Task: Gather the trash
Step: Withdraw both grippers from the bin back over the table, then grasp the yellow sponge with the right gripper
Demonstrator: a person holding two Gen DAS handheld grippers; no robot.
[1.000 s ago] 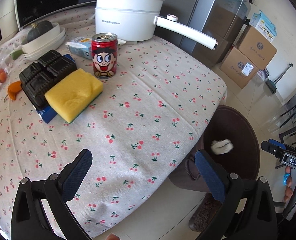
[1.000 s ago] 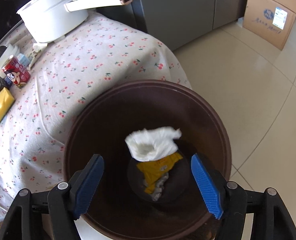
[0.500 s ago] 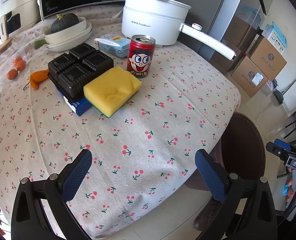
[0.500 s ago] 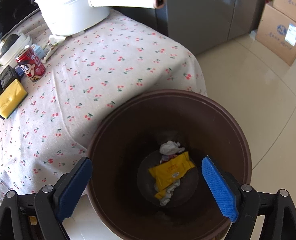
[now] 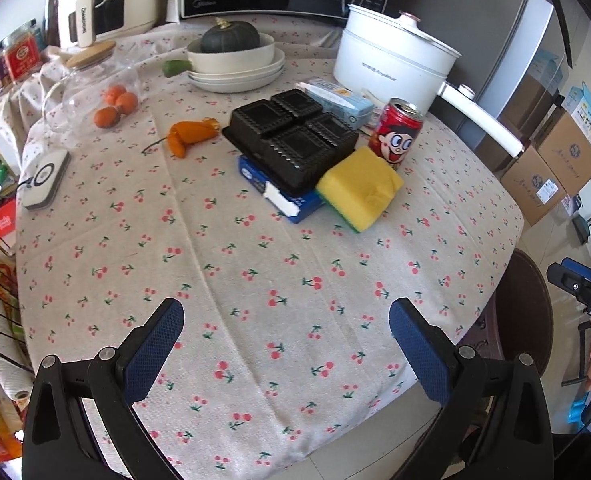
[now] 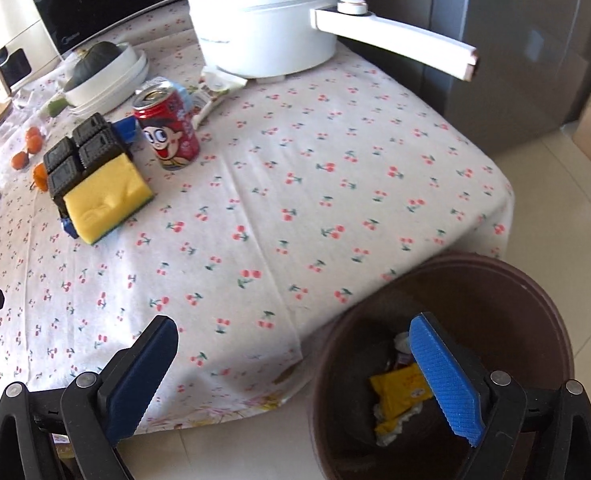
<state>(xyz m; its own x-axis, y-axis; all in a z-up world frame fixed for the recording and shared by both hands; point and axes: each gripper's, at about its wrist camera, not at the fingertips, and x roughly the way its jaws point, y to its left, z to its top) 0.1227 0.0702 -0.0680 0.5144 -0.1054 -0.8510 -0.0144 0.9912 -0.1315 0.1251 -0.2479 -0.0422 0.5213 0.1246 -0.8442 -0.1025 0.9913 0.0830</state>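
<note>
While the table (image 5: 255, 280) still carries clutter, your collecting is only part done. Starting at the left of the left wrist view, you have a white gadget (image 5: 43, 180) by the edge, then small oranges (image 5: 115, 108) near a glass jar (image 5: 91, 88), and an orange wrapper (image 5: 189, 136) lying loose on the cloth; I judge that wrapper a likely next piece of trash. Moving right, a black tray (image 5: 291, 140) sits on a blue box (image 5: 279, 192), a sponge (image 5: 359, 188) leans against them, and a can (image 5: 395, 136) stands upright just behind the sponge, its top already opened, so it may count as trash too. A white pot (image 5: 391, 60) stands at the back.

Your left gripper (image 5: 287, 344) hangs over the bare near cloth, jaws spread wide, nothing between them.

Further right, off the table's corner, the brown bin (image 6: 535, 292) stands on the floor. In the right wrist view it already holds a yellow packet (image 6: 399, 392) and some crumpled white paper (image 6: 401, 342), so that much is done. Your right gripper (image 6: 295, 376) has just been opening, and its jaws are spread wide and empty, one pad over the cloth's edge and the other over the bin's mouth.

What is left, as I judge it, lies back on the table, well apart from both claws.
</note>
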